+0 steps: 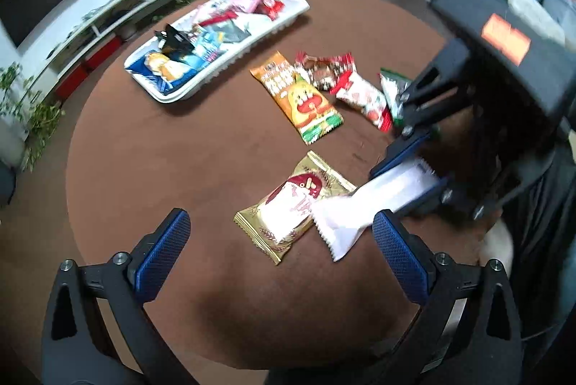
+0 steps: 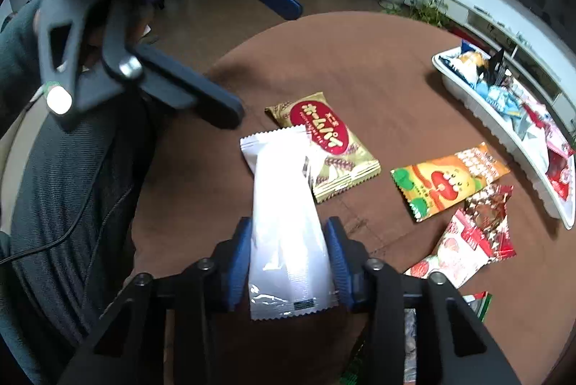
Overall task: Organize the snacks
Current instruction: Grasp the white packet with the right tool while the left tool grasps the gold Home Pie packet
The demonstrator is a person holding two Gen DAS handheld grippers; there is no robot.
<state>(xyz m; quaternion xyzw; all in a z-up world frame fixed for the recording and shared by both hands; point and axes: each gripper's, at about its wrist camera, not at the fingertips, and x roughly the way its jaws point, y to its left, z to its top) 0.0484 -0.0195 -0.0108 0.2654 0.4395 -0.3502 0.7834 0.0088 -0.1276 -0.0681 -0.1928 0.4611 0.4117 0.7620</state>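
Right wrist view: the right gripper [image 2: 288, 262] pinches a white packet [image 2: 284, 216] between its 2 blue fingers [image 2: 336, 259], the packet's far end reaching over a gold snack pack [image 2: 324, 147] on the brown desk [image 2: 378, 90]. At 2 o'clock lies an orange snack pack [image 2: 446, 180]; at 1 o'clock a white tray [image 2: 504, 140] holds more snacks. Left wrist view: the left gripper [image 1: 280, 252] hovers with fingers spread wide, the gold pack between them.
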